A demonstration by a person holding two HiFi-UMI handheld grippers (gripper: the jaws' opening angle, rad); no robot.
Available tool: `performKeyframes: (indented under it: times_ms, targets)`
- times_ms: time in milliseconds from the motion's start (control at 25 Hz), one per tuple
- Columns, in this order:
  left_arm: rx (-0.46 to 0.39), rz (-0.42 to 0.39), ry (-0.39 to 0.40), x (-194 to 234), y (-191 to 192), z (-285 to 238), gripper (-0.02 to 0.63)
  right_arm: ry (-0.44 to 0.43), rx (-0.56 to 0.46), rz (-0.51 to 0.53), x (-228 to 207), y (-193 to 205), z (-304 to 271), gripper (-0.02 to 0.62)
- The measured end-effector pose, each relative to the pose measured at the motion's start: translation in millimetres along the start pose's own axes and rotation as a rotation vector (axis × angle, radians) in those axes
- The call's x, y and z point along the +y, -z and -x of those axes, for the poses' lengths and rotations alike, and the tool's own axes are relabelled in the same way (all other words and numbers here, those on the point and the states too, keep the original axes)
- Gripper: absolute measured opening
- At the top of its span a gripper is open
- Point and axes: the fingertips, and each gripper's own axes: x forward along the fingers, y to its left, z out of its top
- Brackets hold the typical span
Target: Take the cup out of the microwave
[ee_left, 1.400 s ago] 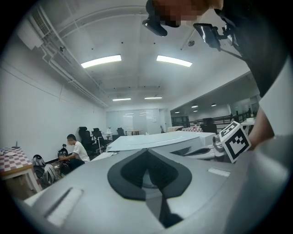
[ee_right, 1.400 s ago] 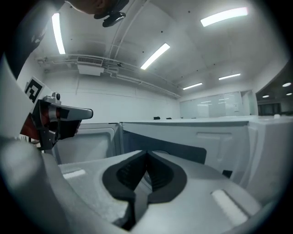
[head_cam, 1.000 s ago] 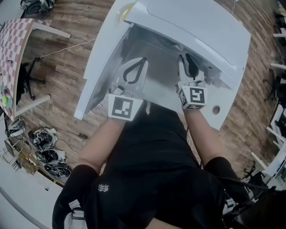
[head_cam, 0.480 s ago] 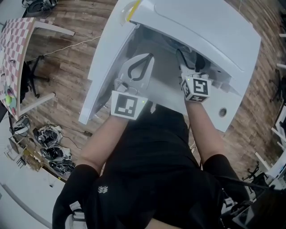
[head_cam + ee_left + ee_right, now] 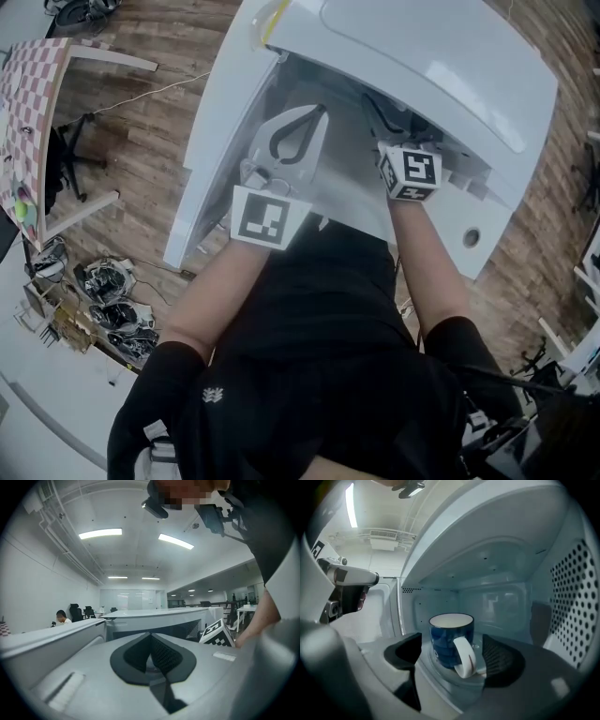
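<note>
Opening, right tongs [image 5: 453, 662] flank the blue cup [image 5: 445, 637] inside the microwave [image 5: 497, 550].

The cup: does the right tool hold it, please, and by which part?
Not held: the right tool is opening its jaws, cup between them untouched.

In the head view the roof of the microwave [image 5: 441, 66] covers its cavity. It hides the cup [image 5: 451, 639] there, along with the tips of the right gripper [image 5: 453, 656]. That gripper's jaws are opening, with the cup in the gap between them and no pad pressing on it. The microwave itself runs off the frame at 12 o'clock. A checked table [image 5: 28, 103] at 10 o'clock is cut by the edge. The floor clutter [image 5: 112, 314] at 8 o'clock is too small to name.

In the left gripper view, the body of the left gripper [image 5: 151, 654] hides the lower part of the marker cube [image 5: 216, 633] at 3 o'clock. A seated person [image 5: 61, 617] at 9 o'clock is too small to make out.
</note>
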Motion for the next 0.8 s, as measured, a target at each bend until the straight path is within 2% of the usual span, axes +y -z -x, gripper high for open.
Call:
performKeyframes:
  times_ms: [280,640,800]
  targets:
    - [0.006,0.022,-0.002,6.5,0.7,-6.5,0.006,-0.003,0.001,0.002,0.1,-0.3,-17.7,0.41]
    - [0.02,0.012,-0.004,13.6,3.4,-15.9,0.006,0.008,0.024,0.029,-6.1,6.1,-33.2,0.411]
    - [0.028,0.046,-0.023,17.1,6.2,-14.8,0.006,-0.008,0.053,0.07,-2.6,9.9,-38.4,0.41]
